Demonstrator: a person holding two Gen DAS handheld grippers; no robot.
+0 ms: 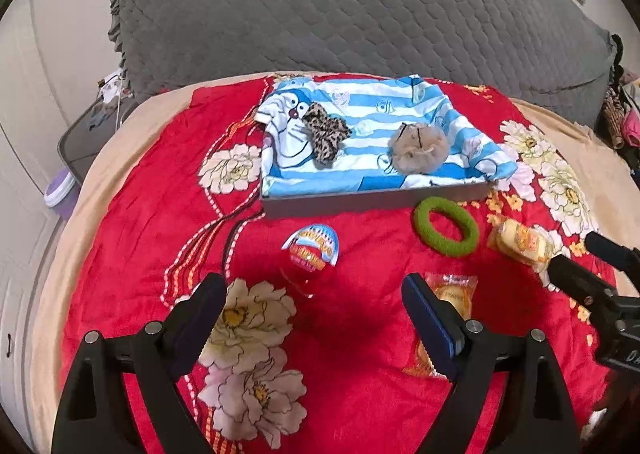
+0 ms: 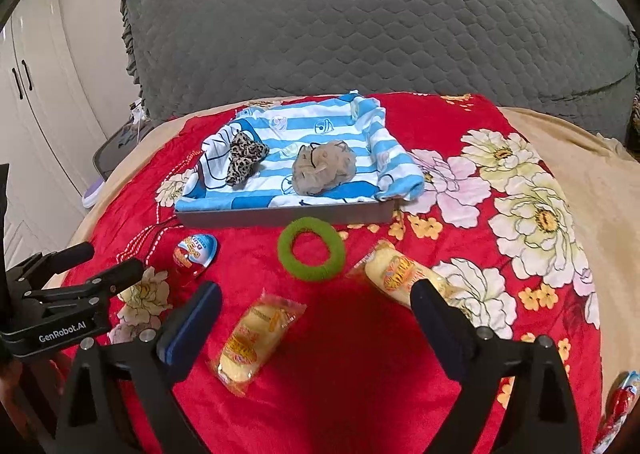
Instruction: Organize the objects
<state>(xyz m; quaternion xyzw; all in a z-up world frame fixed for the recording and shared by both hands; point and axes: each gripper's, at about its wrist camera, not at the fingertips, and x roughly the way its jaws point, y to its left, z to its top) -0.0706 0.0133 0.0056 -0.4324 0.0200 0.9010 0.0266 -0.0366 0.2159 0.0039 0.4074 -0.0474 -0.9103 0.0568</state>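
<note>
Green fuzzy ring scrunchie (image 2: 311, 254) lies just before the cloth-lined grey tray (image 2: 280, 215); right gripper (image 2: 316, 304), fingers wide and empty, should straddle one side, not its hole.

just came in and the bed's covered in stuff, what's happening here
A person is sorting small items on a red floral blanket, with a two-finger gripper in each hand. Both the left gripper and right gripper hover open, holding nothing. A leopard-print scrunchie and a beige fluffy scrunchie already lie in the cloth-lined grey tray. Still on the blanket: a green ring-shaped hair tie, two wrapped yellow cakes and a foil-topped egg-shaped treat.
</note>
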